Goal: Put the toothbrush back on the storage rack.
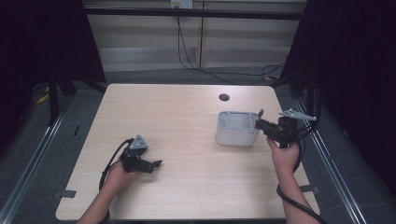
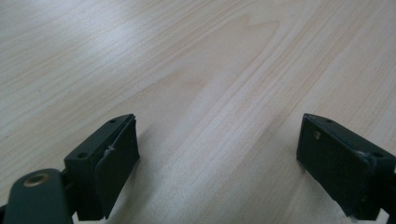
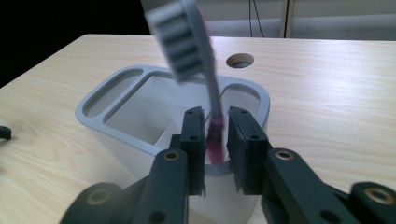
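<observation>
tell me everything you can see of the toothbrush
The toothbrush has a grey head with pale bristle rows, blurred in the right gripper view, a thin grey neck and a pink handle. It stands head up, tilted slightly, its lower end inside the near compartment of the grey holder. It sits between the jaws of the right gripper, which stand narrowly apart; a slim gap shows beside the handle, so a firm grip is doubtful.

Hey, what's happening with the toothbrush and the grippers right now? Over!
Left gripper open, idle over bare table. Right gripper jaws around toothbrush, loosening, above grey holder. Nothing in the way.
</observation>
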`<state>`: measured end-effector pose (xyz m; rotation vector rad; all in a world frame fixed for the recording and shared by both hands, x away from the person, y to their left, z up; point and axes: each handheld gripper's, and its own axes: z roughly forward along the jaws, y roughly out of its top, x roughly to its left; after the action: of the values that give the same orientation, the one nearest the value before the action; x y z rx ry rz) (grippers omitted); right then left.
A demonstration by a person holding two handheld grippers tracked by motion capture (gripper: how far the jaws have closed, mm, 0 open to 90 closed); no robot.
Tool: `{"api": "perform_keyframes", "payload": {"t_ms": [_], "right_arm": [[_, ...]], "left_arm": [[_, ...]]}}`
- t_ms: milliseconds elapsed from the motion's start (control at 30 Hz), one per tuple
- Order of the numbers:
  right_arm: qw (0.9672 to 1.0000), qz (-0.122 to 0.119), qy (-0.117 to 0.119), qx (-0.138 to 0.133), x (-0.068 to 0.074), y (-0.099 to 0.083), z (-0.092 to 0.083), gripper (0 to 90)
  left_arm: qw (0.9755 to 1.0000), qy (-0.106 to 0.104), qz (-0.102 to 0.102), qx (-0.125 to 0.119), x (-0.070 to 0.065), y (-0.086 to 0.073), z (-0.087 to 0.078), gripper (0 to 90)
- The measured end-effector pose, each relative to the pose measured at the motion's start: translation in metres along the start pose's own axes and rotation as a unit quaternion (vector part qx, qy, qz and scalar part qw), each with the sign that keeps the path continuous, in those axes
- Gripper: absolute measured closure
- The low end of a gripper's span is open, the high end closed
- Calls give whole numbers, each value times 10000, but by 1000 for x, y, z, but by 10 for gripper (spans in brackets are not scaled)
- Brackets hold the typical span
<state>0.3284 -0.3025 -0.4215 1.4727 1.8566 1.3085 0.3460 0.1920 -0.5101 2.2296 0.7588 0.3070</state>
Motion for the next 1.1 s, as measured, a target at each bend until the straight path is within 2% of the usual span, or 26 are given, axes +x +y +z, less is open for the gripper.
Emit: {"api": "perform_keyframes", "payload": {"t_ms": [67,600,1100], "right_arm": [[10000,51,14,-22,0,0,0,726],[9999,-42,-97,-28,4,2,-1,523],[9994,-293,-150,96,7,5,-1,380]], "left_arm": [[10000,0,0,0,0,0,0,123],[10000,1,0,1,0,0,0,123],[10000,8,-14,1,0,0,0,123]]}}
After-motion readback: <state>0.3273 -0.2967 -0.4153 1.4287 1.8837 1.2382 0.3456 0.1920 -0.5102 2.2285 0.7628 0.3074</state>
